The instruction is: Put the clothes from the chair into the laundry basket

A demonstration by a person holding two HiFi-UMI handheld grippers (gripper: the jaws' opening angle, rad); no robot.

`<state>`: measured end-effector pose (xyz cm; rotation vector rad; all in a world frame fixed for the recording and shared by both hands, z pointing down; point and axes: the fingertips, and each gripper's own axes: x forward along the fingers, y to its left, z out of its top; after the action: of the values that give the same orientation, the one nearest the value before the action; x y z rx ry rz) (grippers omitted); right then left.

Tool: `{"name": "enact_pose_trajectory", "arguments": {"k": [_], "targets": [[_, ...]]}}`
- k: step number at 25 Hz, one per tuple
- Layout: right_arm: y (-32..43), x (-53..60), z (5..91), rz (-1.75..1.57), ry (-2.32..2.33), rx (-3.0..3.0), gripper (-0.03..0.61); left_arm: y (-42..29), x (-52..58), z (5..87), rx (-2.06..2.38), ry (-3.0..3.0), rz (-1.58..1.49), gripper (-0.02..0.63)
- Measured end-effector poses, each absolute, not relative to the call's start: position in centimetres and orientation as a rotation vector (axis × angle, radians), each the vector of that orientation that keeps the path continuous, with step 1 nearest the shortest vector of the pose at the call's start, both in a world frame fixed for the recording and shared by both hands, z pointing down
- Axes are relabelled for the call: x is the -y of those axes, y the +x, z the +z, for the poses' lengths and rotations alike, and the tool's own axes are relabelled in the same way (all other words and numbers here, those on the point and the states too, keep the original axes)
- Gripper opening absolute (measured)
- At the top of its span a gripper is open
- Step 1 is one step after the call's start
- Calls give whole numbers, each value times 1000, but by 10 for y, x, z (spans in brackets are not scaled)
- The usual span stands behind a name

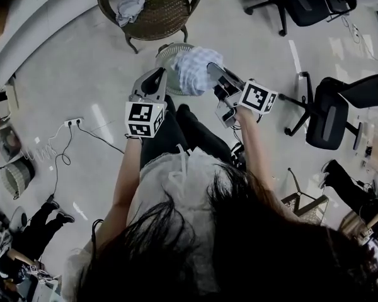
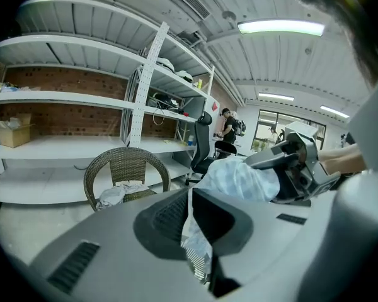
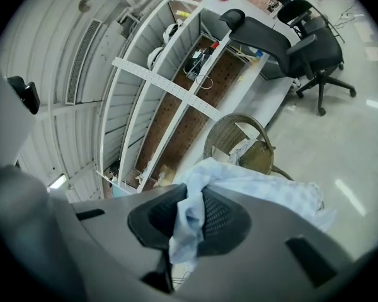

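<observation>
Pale glossy floor (image 1: 82,74) as setting, with black office chairs (image 1: 331,115) toward the right edge and a power strip (image 1: 74,122) at the left. Beyond, wall shelving (image 2: 82,99) behind a wicker chair (image 1: 170,11), with 1 pale garment (image 1: 133,2) heaped on its seat.

Find the light blue checked cloth (image 1: 195,68) off the chair and held in the air directly above the white laundry basket (image 1: 166,52), between the chair and the person's legs. Note its long axis running side to side in the head view, from one gripper to the other, bunched thickest toward the right end.

Find the left gripper (image 1: 159,74) clamped on a thin fold of the cloth, jaws nearly together with fabric trailing out between the pads. Find the right gripper (image 1: 213,71) likewise pinched tight on a thicker bunch, with fabric spilling past the far side of its jaws.

Cannot make out most of the basket: covered by the cloth, with only an arc of slatted rim showing at the left. Cannot tell what kind of garment the cloth is, nor the one on the chair. Lower part of the head view blocked by the person's hair.
</observation>
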<state>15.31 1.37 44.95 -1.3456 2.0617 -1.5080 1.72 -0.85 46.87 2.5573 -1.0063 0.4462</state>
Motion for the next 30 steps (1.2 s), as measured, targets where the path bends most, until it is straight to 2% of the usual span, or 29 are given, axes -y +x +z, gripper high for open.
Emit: {"name": "enact_pose_trajectory", "arguments": {"k": [10,30], "targets": [[133,-3,524,-1654,-1363,-2052,57,17,19,518,945,2537,542,23],[160,22,739,-2000,-1723,-1932,57,28,78,627,807,2475,677,23]]}}
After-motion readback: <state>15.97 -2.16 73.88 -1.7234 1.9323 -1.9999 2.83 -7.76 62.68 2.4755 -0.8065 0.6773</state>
